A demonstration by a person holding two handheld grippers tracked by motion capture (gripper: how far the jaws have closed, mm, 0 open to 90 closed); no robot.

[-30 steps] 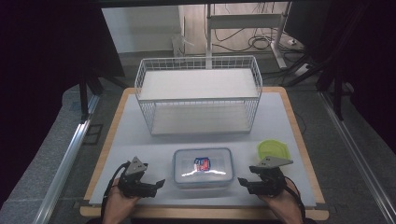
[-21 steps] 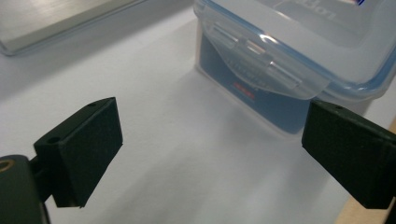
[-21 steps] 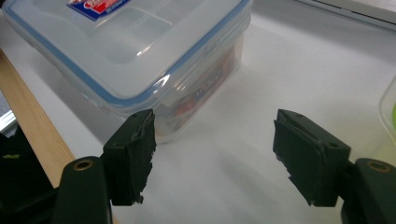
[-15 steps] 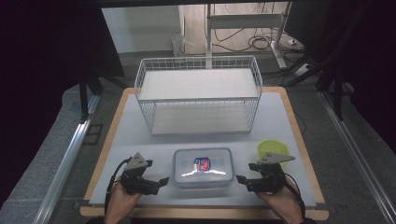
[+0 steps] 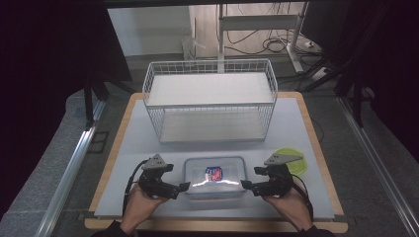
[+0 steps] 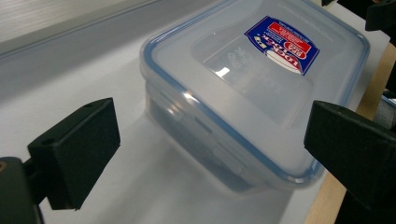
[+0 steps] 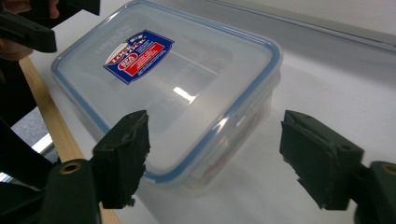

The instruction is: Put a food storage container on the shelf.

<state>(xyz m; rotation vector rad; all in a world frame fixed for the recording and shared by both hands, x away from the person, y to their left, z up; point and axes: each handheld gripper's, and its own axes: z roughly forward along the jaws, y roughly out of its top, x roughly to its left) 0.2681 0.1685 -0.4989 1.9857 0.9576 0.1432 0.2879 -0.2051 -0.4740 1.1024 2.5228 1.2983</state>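
Two open grippers beside a closed plastic box

We see the clear plastic box [image 5: 215, 177] with its blue-rimmed lid on, lying at the near edge of the white table [image 5: 296, 128], in front of the wire basket [image 5: 210, 98]. Our left gripper [image 5: 184, 186] and right gripper [image 5: 244, 184] stand at its two short ends; the jaws of both have just been opening, wide apart, with nothing gripped. A green lid [image 5: 296, 160] lies near the right gripper.

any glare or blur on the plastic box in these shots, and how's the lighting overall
High view: bright glare streak on the box lid, dark surroundings, evenly lit table. Left gripper view: small glare spot on the lid, sticker sharp, near fingers a bit soft. Right gripper view: glare patch mid-lid, soft shadow under the box, fingers slightly blurred.
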